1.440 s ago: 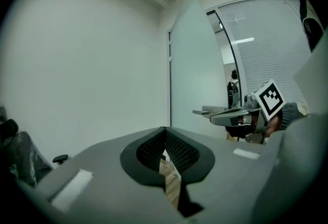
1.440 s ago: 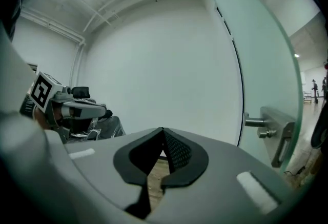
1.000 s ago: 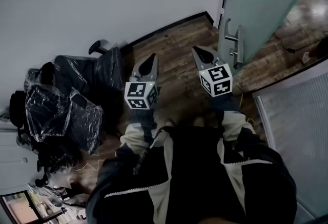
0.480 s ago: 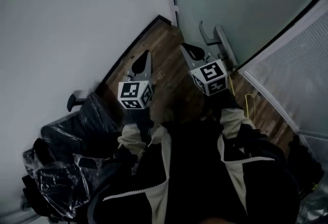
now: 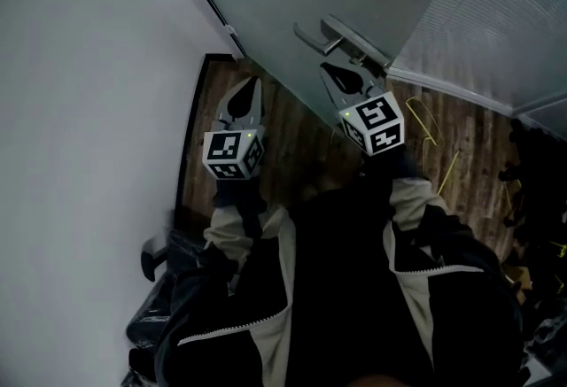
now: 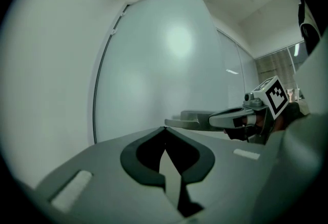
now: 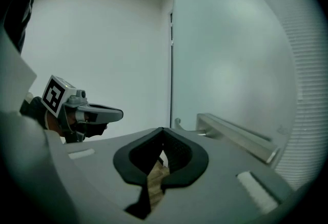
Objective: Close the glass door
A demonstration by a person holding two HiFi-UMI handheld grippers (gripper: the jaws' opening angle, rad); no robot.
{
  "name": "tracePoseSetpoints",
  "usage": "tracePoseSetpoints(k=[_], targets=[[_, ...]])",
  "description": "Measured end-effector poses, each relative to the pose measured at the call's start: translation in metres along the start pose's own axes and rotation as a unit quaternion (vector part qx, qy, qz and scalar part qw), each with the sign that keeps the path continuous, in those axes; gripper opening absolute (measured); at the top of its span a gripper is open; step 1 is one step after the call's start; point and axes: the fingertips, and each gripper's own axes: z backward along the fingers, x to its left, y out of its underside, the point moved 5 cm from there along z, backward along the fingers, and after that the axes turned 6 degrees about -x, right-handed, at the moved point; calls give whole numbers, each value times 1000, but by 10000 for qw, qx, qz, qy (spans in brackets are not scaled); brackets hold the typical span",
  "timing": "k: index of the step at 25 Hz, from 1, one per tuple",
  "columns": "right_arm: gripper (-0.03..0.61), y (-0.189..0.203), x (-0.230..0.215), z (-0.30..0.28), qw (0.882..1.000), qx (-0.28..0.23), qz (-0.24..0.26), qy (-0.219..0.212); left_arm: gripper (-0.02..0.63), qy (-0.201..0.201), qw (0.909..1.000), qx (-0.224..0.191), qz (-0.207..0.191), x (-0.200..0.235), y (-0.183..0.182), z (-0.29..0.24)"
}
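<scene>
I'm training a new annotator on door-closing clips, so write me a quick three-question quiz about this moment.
1. True or false: the right gripper has the door handle clamped between its fingers.
2. Which gripper is nearer the door handle? A) left gripper B) right gripper
3. Fill in: the fingers of both grippers are ___.

Key: 1 false, nothing is between them; 2 B; 3 shut.
</scene>
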Motion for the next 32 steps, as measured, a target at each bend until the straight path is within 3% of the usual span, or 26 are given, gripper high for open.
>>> tracePoseSetpoints(k=[3,9,12,14,15,17,19,24,26,30,31,32], targets=[[5,2,-15,19,9987,77,99,490,3,437,9990,45,17,-12,5,-13],[5,5,-24,27,9966,190,219,772,4,784,9969,110,9,-23,11,-22],[5,5,-21,22,9930,422,722,831,3,876,9961,91,-45,-25,11,-25],[5,5,-17,16,9822,770,1453,905,3,933,9956,88,-39,-27,11,-26],[5,6,-15,13,9719,985,1907,964,3,975,9952,86,-27,-28,11,-27],[15,9,-13,3,9406,1448,2874,1080,3,1072,9942,84,-38,-32,12,-30],[101,15,-11,-9,9044,1858,3682,1095,5,1132,9935,86,-64,-35,12,-32],[231,24,-11,-34,8312,2443,4907,931,5,1109,9938,38,17,-33,10,-29],[259,26,-15,-41,8113,2536,5181,950,4,1076,9942,12,37,-31,9,-28],[261,35,-18,-49,7871,2706,5465,921,5,990,9951,-48,69,-24,8,-25],[256,35,-19,-50,7763,2739,5599,935,4,969,9953,-46,77,-22,8,-24],[198,36,-20,-50,7655,2764,5732,950,4,951,9954,-38,80,-22,8,-24]])
